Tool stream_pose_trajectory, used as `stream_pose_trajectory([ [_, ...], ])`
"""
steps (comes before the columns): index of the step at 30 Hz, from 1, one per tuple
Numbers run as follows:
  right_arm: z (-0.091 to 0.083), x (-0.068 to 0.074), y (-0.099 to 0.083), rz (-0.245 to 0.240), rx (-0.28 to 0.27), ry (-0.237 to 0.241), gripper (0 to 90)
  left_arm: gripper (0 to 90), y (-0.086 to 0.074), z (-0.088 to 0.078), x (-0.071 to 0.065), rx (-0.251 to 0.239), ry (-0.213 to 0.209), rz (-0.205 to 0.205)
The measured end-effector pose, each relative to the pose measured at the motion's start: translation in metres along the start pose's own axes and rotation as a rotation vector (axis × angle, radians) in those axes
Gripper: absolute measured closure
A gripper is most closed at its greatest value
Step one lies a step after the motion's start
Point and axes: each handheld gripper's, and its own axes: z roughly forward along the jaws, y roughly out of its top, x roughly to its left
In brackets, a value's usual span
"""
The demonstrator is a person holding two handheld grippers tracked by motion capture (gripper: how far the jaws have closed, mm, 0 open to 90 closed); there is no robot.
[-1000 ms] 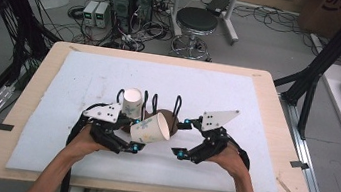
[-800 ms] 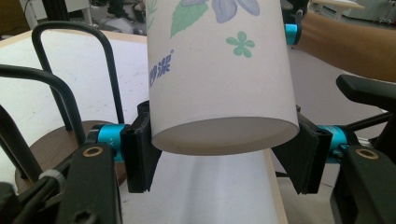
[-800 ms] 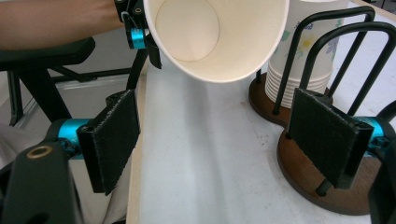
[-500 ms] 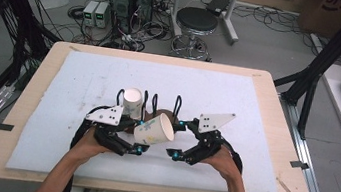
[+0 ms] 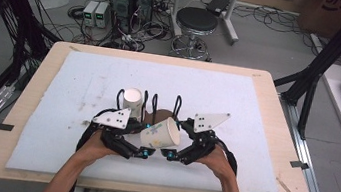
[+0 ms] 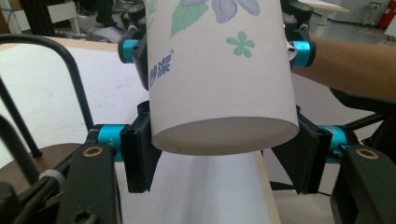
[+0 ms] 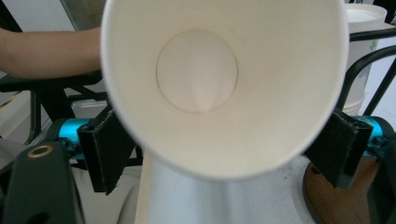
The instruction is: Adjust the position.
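Paper cup point(image 5: 160, 133) lies gripped between both hand-held grippers; right gripper view alone shows its empty inside point(image 7: 197, 70).

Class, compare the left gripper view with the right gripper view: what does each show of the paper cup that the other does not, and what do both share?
Left gripper view alone: the cup's outer wall with its flower print and blue lettering, and its recessed bottom rim, clamped between the left gripper's fingers.

Right gripper view alone: the cup's bare white inside down to its round bottom disc, and a second cup standing behind a black wire rack.

Both share: the same cup held sideways, black fingers on either side of it, the white table cover and a forearm.
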Motion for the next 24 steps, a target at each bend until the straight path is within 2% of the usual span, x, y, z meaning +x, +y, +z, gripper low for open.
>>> stream_pose_trajectory([
  [15, 0.0011, -0.0014, 0.0006, 0.003, -0.047, 0.031, 18.3, 36.9, -0.0042, 0.0094, -0.0018, -0.002, -0.010, 0.015],
  [24, 0.0003, -0.0007, 0.0010, -0.004, -0.075, 0.048, 27.7, 37.0, -0.0048, 0.0103, -0.0017, -0.011, -0.018, 0.022],
])
